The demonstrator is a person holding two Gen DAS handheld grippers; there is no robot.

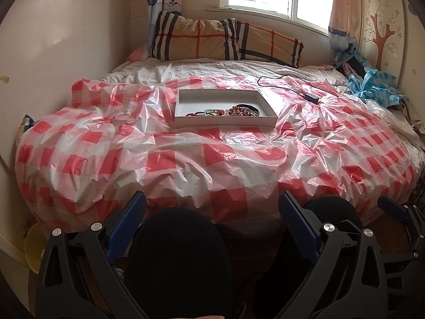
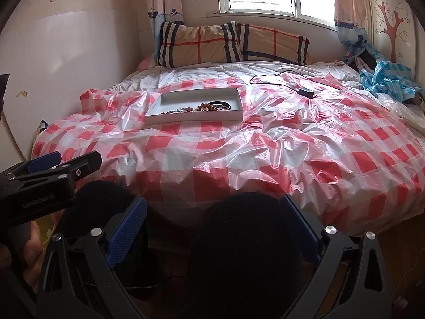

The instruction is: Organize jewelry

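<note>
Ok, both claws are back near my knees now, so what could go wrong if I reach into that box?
The white box rests on crinkled checked plastic sheet over soft bedding, so a push might tip or slide it. The beaded jewelry lies bunched along the near wall; one strand may drag others. The black cable lies close on the right and could snag the right claw.

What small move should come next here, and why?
Probably bring one tool forward over the bed toward the white box. Both the left tool and the right tool are open, hold nothing, and sit low at the bed's near edge, while the beaded jewelry lies piled along the box's near side.
</note>
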